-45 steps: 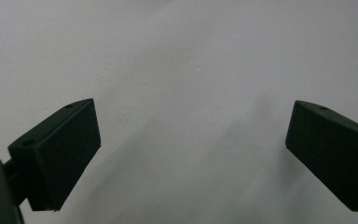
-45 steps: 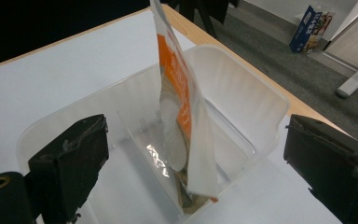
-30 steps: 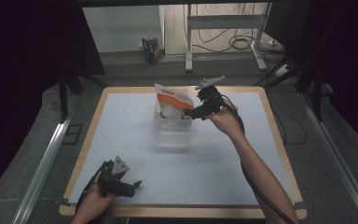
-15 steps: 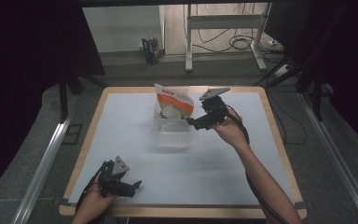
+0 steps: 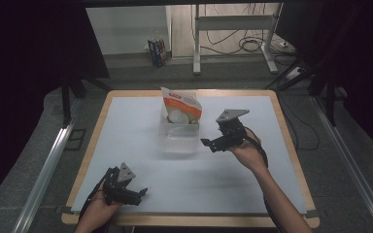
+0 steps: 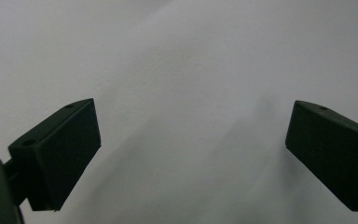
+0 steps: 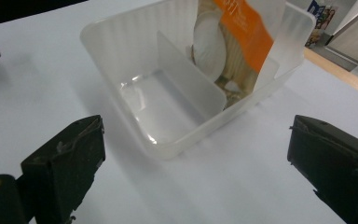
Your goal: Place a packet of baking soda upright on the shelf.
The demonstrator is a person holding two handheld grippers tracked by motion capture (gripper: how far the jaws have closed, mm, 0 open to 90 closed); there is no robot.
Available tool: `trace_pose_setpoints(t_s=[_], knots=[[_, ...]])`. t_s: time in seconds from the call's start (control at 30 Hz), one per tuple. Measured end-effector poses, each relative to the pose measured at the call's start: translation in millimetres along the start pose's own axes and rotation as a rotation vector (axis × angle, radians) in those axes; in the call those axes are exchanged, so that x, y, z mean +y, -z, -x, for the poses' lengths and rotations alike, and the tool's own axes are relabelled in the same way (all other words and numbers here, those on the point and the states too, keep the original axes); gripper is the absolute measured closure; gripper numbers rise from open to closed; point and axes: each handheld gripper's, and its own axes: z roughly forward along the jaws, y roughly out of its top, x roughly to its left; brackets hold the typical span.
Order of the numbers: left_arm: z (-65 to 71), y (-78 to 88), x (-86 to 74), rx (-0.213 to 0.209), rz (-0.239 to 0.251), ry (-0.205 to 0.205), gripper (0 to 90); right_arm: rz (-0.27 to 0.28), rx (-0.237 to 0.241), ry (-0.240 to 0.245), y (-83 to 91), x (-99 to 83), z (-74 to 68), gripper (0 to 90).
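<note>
A clear plastic bin (image 5: pixel 179 136) (image 7: pixel 168 100) with a divider stands mid-table. Its far compartment holds an orange-and-white packet (image 5: pixel 180 109) (image 7: pixel 235 39) standing upright; the near compartment is bare. My right gripper (image 5: pixel 209 143) (image 7: pixel 196 163) hovers just right of the bin, open, jaws wide apart with nothing between them. My left gripper (image 5: pixel 138 193) (image 6: pixel 191 149) rests low at the table's front left, open over bare white tabletop, far from the bin.
The white table (image 5: pixel 233 184) has a wooden rim (image 5: pixel 92 131). Beyond its far edge are a metal stand (image 5: pixel 233 29), cables (image 5: pixel 250 46) and a small box (image 5: pixel 158 51) on the floor. A metal rail (image 5: pixel 43 170) runs along the left.
My right gripper has drawn back from the packet in the bin, moving toward the front and right, now empty beside the bin. The left gripper has stayed put.
</note>
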Motion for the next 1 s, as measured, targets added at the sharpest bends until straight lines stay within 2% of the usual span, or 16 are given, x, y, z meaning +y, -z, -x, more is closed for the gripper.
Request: trace_pose_setpoints(t_s=[0.1, 0.13, 0.2, 0.33, 0.77, 0.87, 1.0], knots=[[0.2, 0.0, 0.0, 0.001, 0.000, -0.002, 3.1, 0.004, 0.001, -0.003, 2.4, -6.1, -1.8, 3.7], [0.3, -0.1, 0.0, 0.001, 0.000, -0.003, 3.2, -0.011, 0.002, 0.001, 3.7, -8.7, -2.6, 3.7], [0.5, 0.2, 0.0, 0.002, 0.001, -0.005, 3.1, -0.017, -0.014, 0.012, 7.6, -11.9, -3.6, 3.7], [0.5, 0.6, 0.0, 0.003, 0.000, -0.010, 3.1, 0.002, -0.006, -0.008, 18.4, -19.5, -6.3, 3.6], [1.6, 0.0, 0.2, 0.007, 0.000, -0.018, 3.1, 0.029, -0.012, -0.006, 42.6, -42.1, -20.7, 3.6], [1.7, 0.1, 0.4, 0.009, -0.005, -0.025, 3.2, 0.041, -0.048, -0.012, 53.3, -54.2, -23.6, 3.7], [2.1, -0.1, 0.4, 0.009, -0.007, -0.024, 3.2, 0.047, -0.068, -0.031, 62.3, -65.1, -23.8, 3.7]])
